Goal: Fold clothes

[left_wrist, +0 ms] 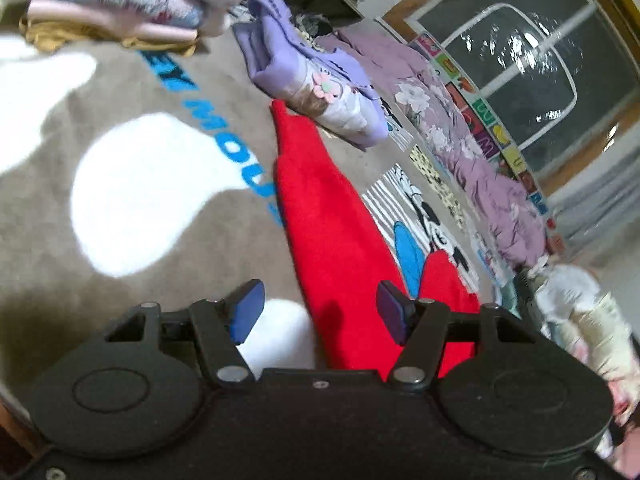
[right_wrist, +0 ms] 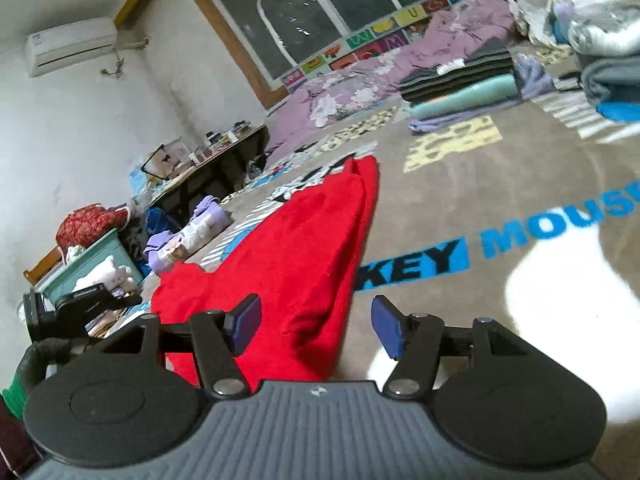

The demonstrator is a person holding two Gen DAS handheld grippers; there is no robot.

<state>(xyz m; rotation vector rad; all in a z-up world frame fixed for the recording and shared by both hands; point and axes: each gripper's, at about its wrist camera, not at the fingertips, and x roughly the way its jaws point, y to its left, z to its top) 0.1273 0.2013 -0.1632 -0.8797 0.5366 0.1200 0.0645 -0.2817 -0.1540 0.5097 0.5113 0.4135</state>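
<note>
Red garment [left_wrist: 332, 232] lies below the left gripper [left_wrist: 320, 312] and right gripper [right_wrist: 316, 328], both spread wide.

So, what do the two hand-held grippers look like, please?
Both the left gripper and the right gripper have black linkages with silver pivot screws, two round black discs, and blue pads on the fingers. The right one has a grey ribbed body.

Grey-brown carpet [right_wrist: 500, 184] with blue lettering and white patches underfoot. Beyond the carpet, a large wood-framed window [right_wrist: 320, 4], dark, glinting with reflected light. Left of the window, a white wall [right_wrist: 80, 128] bearing an air conditioner [right_wrist: 70, 46]. Below the window, a strip of coloured picture tiles [right_wrist: 384, 40]; left of it, a low cluttered tabletop [right_wrist: 216, 156].
</note>
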